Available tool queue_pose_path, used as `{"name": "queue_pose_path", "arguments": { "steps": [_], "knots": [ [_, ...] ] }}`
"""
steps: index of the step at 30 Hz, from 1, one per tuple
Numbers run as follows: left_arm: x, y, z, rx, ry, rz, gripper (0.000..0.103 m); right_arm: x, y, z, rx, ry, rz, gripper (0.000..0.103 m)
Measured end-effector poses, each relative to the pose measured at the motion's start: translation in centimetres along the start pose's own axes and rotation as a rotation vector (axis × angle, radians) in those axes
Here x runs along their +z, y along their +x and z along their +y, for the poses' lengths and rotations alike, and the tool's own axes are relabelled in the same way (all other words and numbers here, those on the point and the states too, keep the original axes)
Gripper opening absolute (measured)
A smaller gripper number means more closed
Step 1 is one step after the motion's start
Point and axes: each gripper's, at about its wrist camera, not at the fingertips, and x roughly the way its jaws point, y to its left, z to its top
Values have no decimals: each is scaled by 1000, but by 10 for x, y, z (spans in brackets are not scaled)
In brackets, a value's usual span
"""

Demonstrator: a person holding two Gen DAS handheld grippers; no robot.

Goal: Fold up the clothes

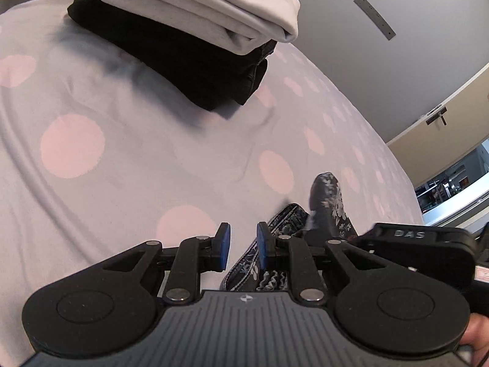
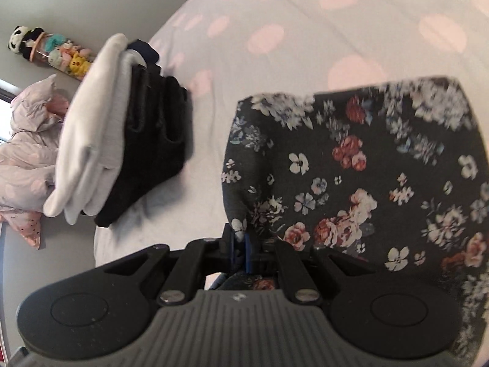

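A dark floral garment lies on the polka-dot bedsheet. My right gripper is shut on the garment's near left edge and holds it. In the left wrist view my left gripper is open and empty, just left of a raised bit of the floral garment; the right gripper's body shows beside it. A folded stack, white clothes on black clothes, lies further up the bed; it also shows in the right wrist view.
The bedsheet is pale lilac with pink dots. A bunched duvet lies beyond the stack. A tube of plush toys stands by the wall. A door and wall lie past the bed's edge.
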Motion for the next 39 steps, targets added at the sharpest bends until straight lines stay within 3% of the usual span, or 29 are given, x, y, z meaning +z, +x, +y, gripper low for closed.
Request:
{"name": "queue_pose_path", "arguments": {
  "steps": [4,8,13,17,22,26,30,34,39],
  "knots": [
    [-1,-3,2,-3,1,-11,21,-2,-6,3,33,-36,-10,24],
    [-3,-19,1,-34,-1,-58,22,-2,-39,11,76,-115,-70,24],
    [-13,-40,-21,-69,118,-115,22,-10,-93,-22,92,-154,-154,24],
    [-32,-51,-56,-89,296,-132,22,-29,-125,-64,40,-214,-212,23],
    [-58,-28,-88,94,479,-54,22,-75,-142,-108,-94,-423,-281,21],
    [-69,-1,-87,245,535,9,22,-104,-135,-122,-99,-534,-262,20],
    [-74,19,-81,326,565,58,22,-114,-118,-123,-92,-616,-242,20],
    [-80,44,-77,392,579,108,21,-114,-100,-140,-84,-603,-195,20],
    [-85,58,-84,449,628,88,14,-109,-95,-150,-41,-591,-173,19]
  ]
}}
